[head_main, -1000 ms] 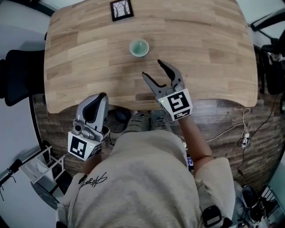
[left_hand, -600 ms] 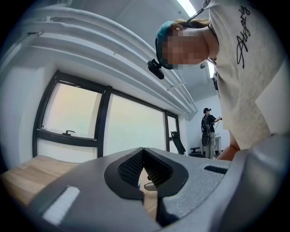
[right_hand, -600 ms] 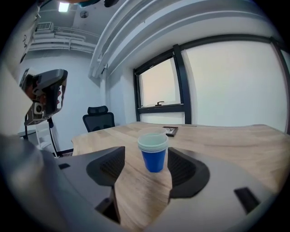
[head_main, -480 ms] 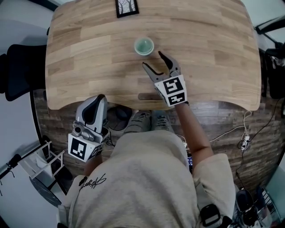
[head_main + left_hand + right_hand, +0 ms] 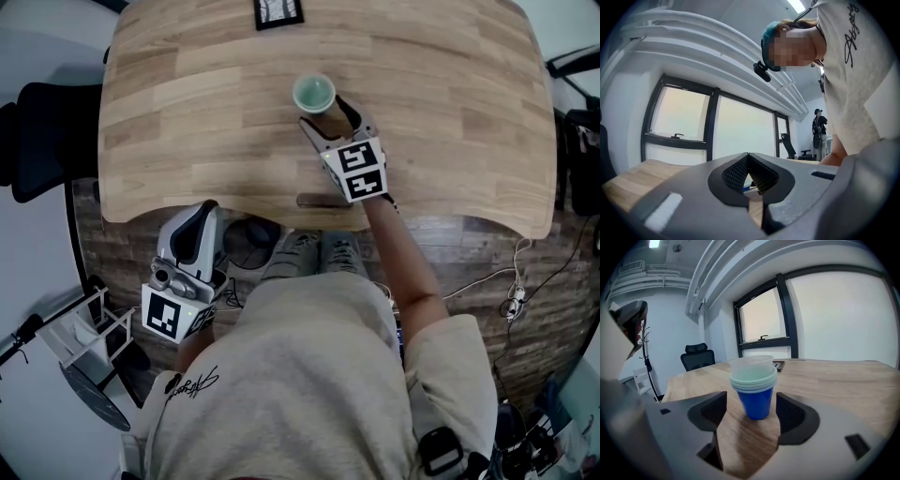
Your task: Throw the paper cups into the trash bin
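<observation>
Head view: nearest, off the near edge of the light wooden table (image 5: 187, 94), the left gripper (image 5: 210, 206) is closed and empty. Farther, mid-table, the right gripper (image 5: 322, 112) has just been opening its jaws, which stand wide either side of a blue stack of paper cups (image 5: 753, 385) without touching it.

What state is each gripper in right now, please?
Left gripper: jaws closed, empty.
Right gripper: jaws open, just been opening; cup stack between them, not gripped.
</observation>
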A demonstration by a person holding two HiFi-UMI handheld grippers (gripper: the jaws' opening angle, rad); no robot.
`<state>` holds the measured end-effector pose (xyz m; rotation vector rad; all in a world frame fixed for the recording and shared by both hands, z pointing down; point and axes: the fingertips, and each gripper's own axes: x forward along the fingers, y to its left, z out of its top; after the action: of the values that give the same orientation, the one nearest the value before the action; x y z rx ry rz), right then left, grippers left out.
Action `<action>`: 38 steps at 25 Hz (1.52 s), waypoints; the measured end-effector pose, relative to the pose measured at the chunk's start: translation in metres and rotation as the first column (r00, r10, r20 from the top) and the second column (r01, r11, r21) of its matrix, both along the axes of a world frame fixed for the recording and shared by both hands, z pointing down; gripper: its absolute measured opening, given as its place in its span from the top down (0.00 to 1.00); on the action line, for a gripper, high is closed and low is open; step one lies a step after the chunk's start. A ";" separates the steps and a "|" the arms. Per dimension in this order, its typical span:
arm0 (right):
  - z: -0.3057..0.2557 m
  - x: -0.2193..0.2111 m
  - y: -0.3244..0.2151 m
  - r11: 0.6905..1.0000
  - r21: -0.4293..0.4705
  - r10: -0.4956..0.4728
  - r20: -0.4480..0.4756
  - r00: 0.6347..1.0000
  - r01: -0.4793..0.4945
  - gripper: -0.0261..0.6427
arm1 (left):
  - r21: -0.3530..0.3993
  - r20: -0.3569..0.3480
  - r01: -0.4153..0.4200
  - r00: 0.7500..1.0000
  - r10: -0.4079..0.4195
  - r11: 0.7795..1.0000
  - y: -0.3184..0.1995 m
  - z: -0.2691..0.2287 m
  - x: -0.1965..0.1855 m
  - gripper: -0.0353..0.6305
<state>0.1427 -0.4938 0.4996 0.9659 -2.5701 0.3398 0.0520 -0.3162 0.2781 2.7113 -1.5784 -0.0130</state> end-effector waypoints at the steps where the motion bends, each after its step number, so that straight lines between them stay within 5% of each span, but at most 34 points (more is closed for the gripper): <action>1: 0.002 -0.001 -0.002 1.000 0.002 0.002 -0.004 1.000 -0.002 0.51 | -0.001 0.000 0.005 1.000 -0.005 1.000 0.001 0.000 -0.002 0.94; 25: 0.005 -0.016 -0.022 0.999 0.037 -0.030 -0.032 0.999 0.031 0.51 | -0.029 0.007 0.064 0.998 -0.064 0.998 0.006 0.006 -0.012 0.94; 38: -0.039 0.013 -0.004 0.994 0.104 -0.021 0.012 1.000 0.020 0.52 | 0.029 0.012 0.026 1.000 -0.027 0.999 0.000 -0.013 0.013 0.94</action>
<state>0.1557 -0.4980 0.4608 0.9755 -2.6297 0.2096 0.0654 -0.3162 0.2654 2.7170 -1.6302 -0.0183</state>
